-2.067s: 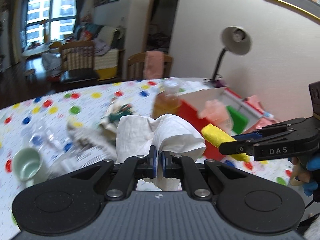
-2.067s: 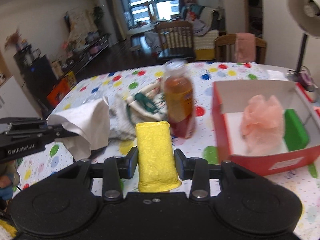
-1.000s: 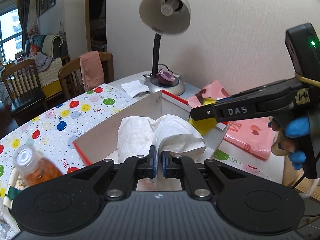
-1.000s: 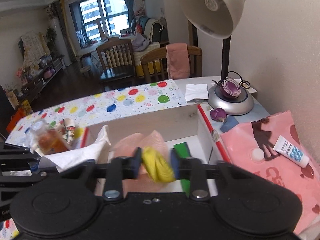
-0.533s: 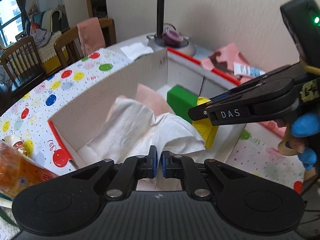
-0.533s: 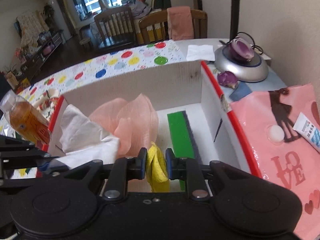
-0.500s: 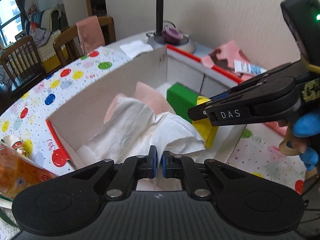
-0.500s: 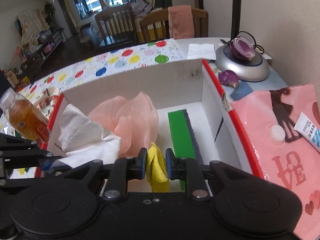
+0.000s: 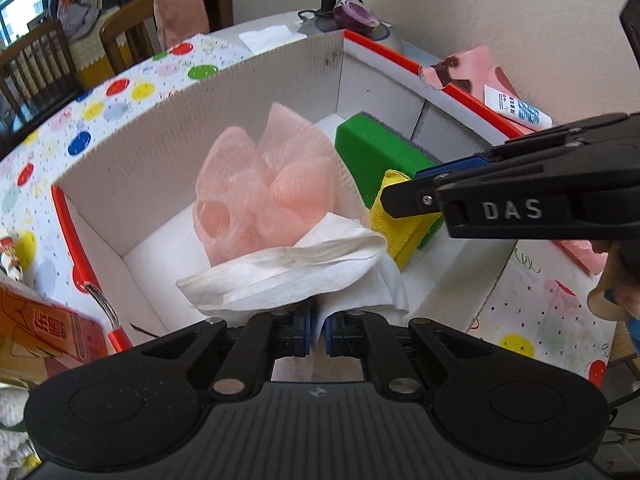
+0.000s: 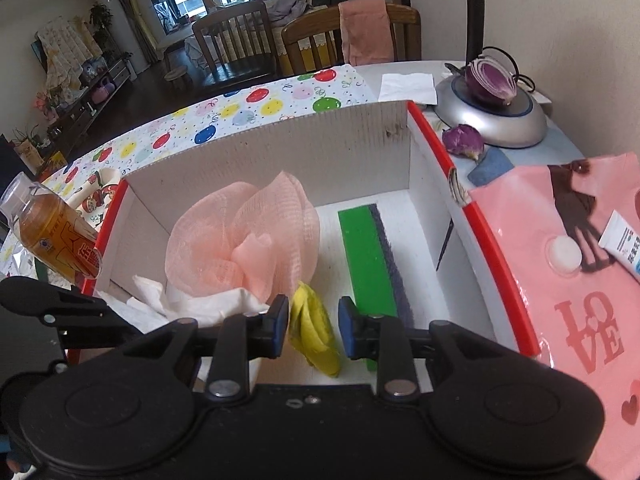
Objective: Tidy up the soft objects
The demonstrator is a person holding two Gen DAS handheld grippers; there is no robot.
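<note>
A white cardboard box with red rims holds a pink mesh pouf and a green sponge. My left gripper is shut on a white tissue, held low inside the box's near side; the tissue also shows in the right wrist view. My right gripper is open over the box, and the yellow sponge stands loose between its fingers, beside the green sponge.
A bottle of amber drink stands left of the box on the balloon-print cloth. A pink "LOVE" bag with a white tube lies right. A lamp base sits behind, against the wall.
Both grippers came from over the table into the box and sank lower. My right gripper opened and let go of the yellow sponge. My left gripper stays shut on the tissue.
</note>
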